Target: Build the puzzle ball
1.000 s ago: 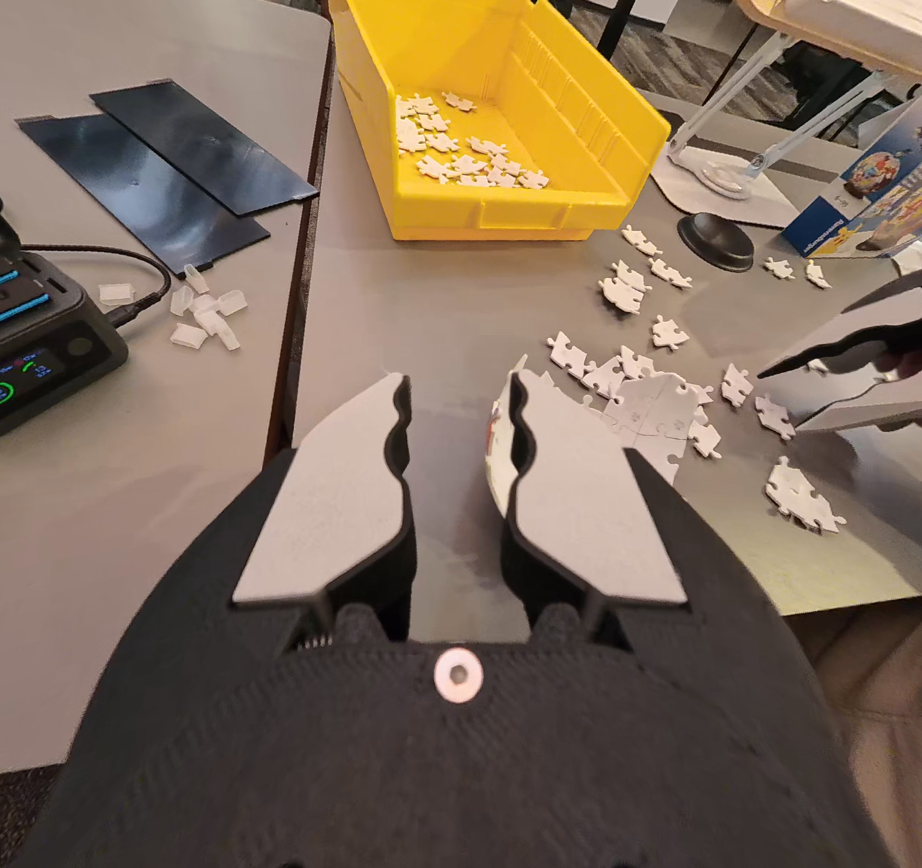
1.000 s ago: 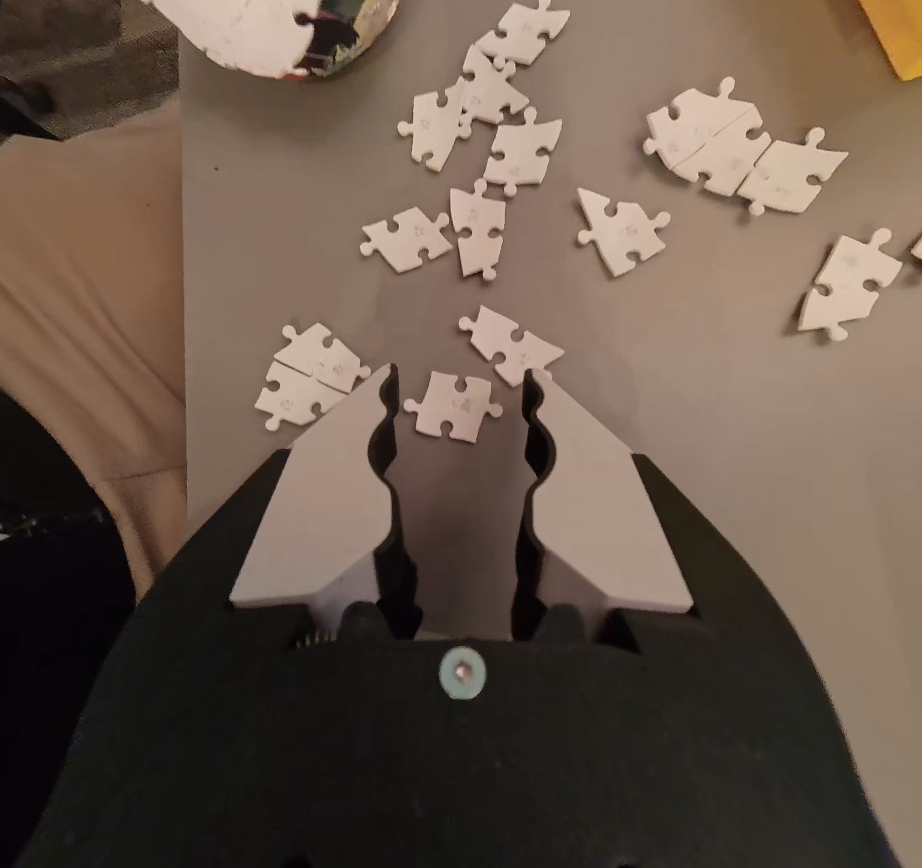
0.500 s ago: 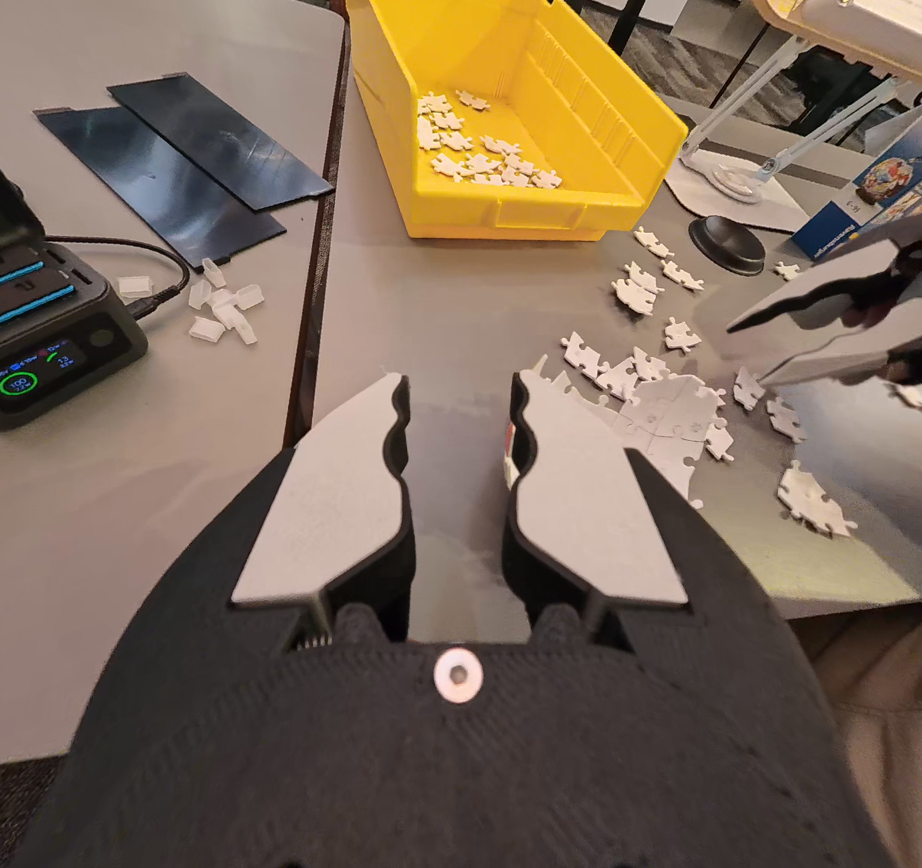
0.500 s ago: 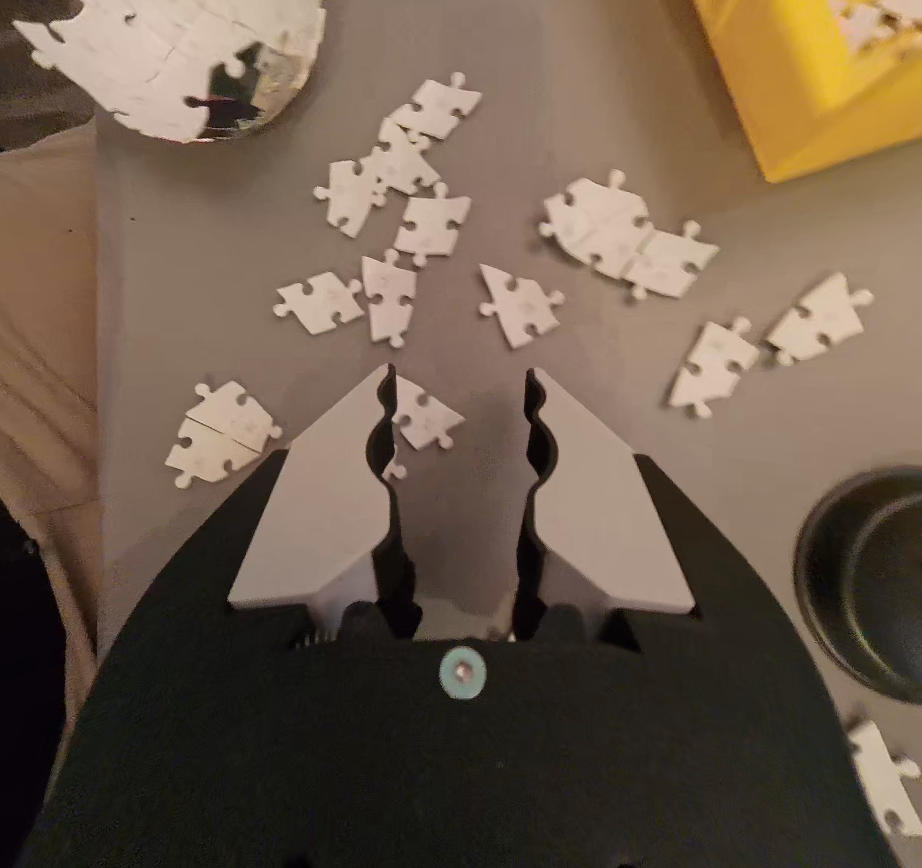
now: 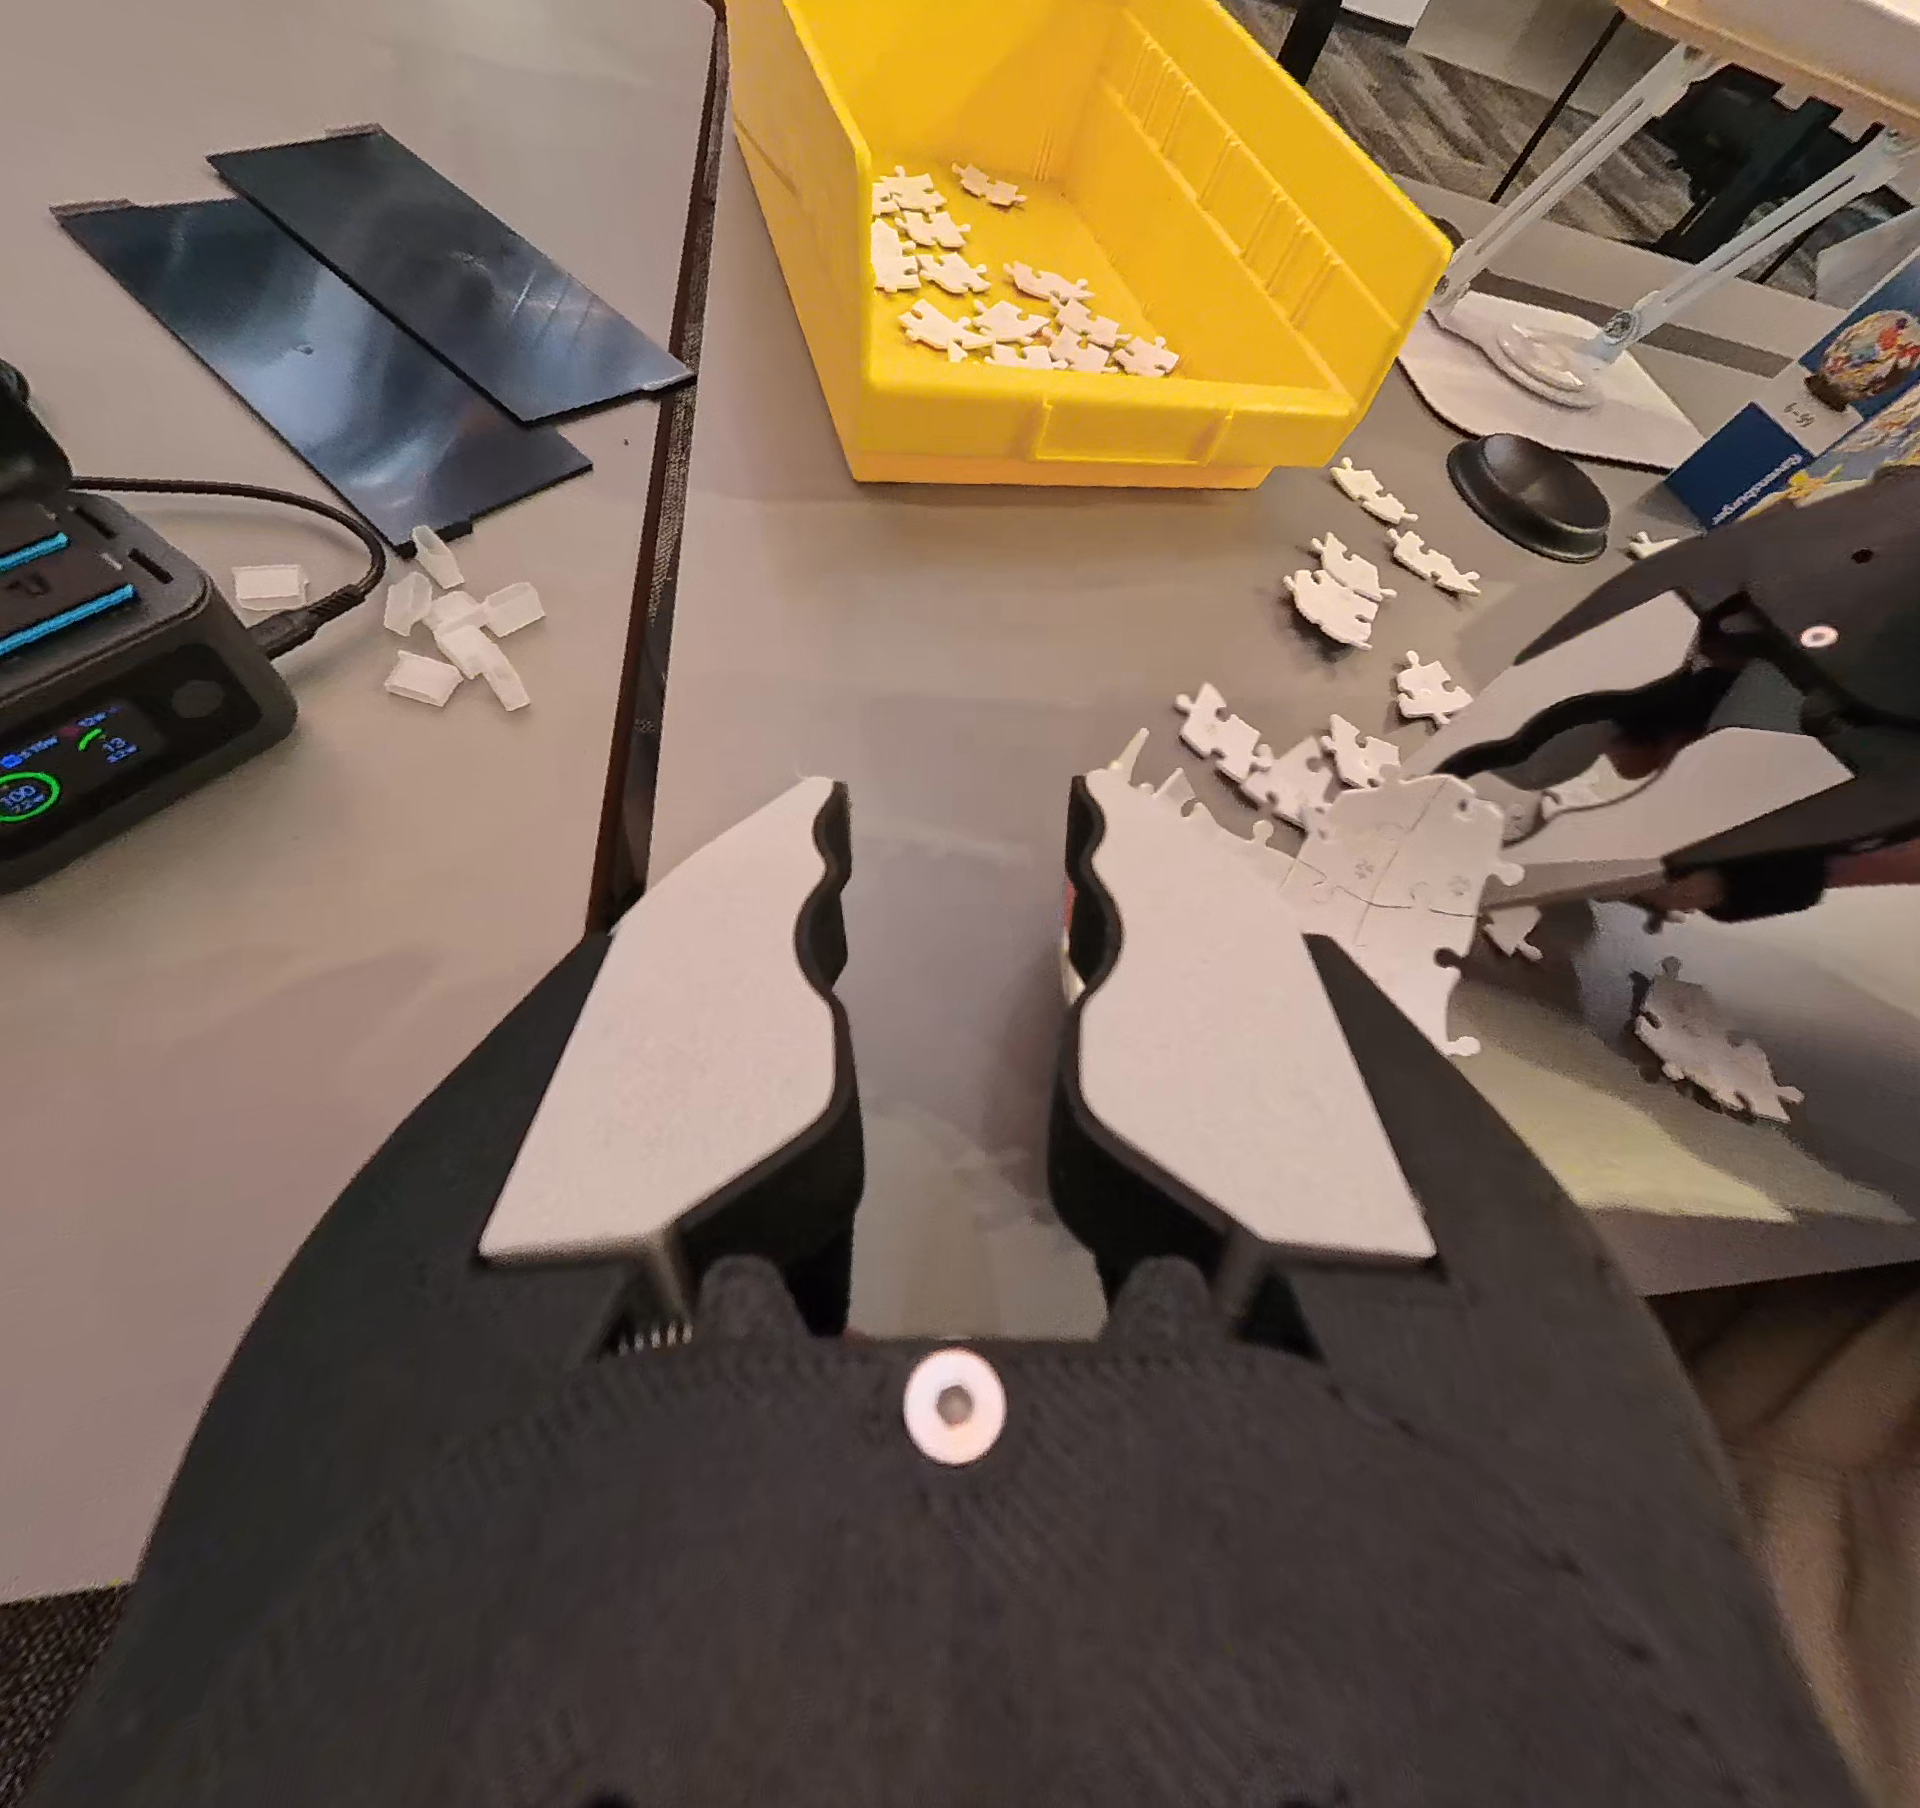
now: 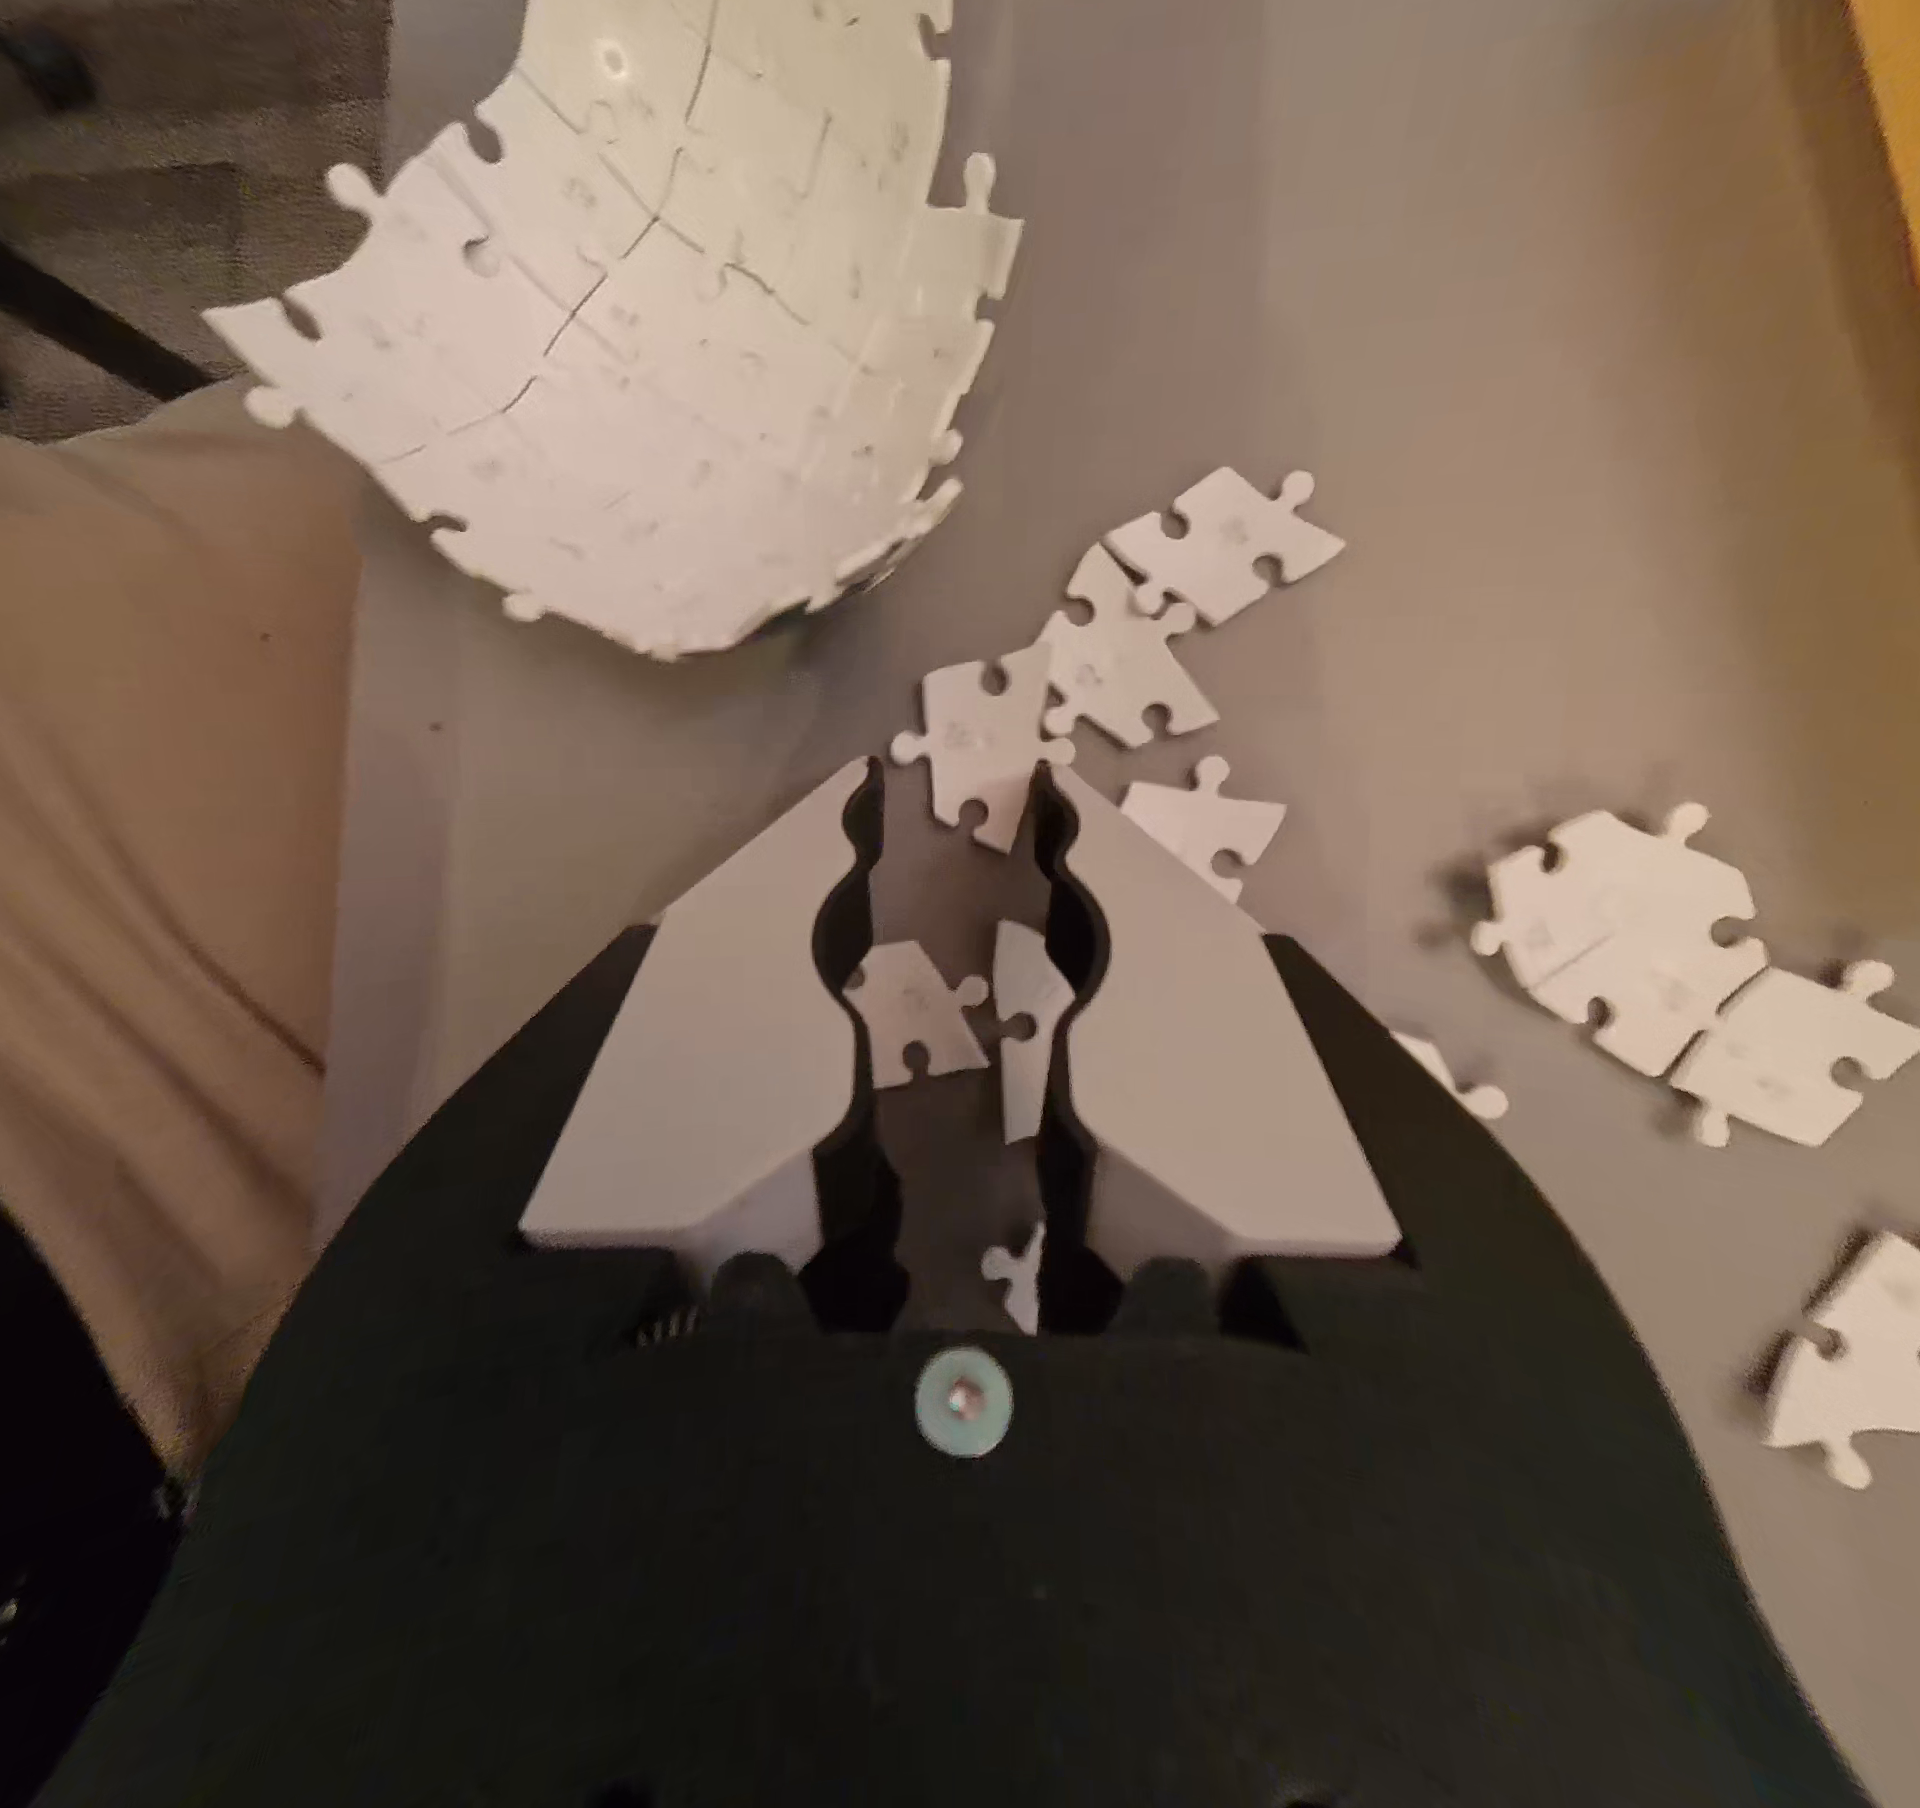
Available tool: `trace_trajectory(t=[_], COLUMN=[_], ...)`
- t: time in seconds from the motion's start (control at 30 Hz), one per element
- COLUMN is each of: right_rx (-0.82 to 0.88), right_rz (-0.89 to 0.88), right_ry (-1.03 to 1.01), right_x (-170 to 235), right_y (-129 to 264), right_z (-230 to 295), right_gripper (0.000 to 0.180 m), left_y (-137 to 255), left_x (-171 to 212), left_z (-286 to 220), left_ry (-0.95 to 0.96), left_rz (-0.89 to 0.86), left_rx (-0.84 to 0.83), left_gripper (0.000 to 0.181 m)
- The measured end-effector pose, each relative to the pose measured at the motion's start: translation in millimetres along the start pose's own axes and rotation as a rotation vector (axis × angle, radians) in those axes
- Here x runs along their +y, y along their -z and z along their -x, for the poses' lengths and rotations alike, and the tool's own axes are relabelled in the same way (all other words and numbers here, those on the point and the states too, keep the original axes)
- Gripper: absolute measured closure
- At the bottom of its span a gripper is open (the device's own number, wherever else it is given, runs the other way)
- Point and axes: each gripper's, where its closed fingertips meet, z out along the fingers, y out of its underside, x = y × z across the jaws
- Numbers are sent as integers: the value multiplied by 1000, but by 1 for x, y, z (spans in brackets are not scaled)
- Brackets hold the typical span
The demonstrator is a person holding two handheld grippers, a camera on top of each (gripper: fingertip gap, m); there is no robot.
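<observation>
Hovering right gripper [image 6: 954, 782] gapes over faintly marked loose pieces [image 6: 977, 756]

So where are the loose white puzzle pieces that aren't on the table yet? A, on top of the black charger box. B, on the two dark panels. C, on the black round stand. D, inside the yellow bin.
D: the left wrist view shows a scatter of white puzzle pieces lying on the floor of the yellow bin, and nothing like them on the other three things.
</observation>
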Motion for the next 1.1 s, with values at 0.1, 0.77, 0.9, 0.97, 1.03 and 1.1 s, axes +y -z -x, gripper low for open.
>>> trace_trajectory(t=[0.1, 0.77, 0.9, 0.97, 1.03, 1.1], right_rx=[23, -107, -51, -61, -88, -124], right_rz=[15, 66, 8, -6, 14, 64], right_ry=[28, 65, 31, 46, 88, 196], right_x=[-4, 13, 7, 7, 10, 18], right_y=[-4, 9, 2, 2, 5, 10], right_z=[-4, 18, 18, 19, 19, 19], right_gripper=[164, 148, 175, 180, 180, 180], left_y=[1, -2, -2, 0, 1, 2], left_x=[-1, -6, -5, -6, -7, -7], left_z=[1, -12, -12, -12, -11, -10], left_ry=[4, -15, -16, -18, -15, -11], left_rz=[-7, -7, -5, -10, -15, -17], left_rx=[2, 40, 42, 39, 38, 38], left_gripper=[141, 137, 137, 137, 137, 137])
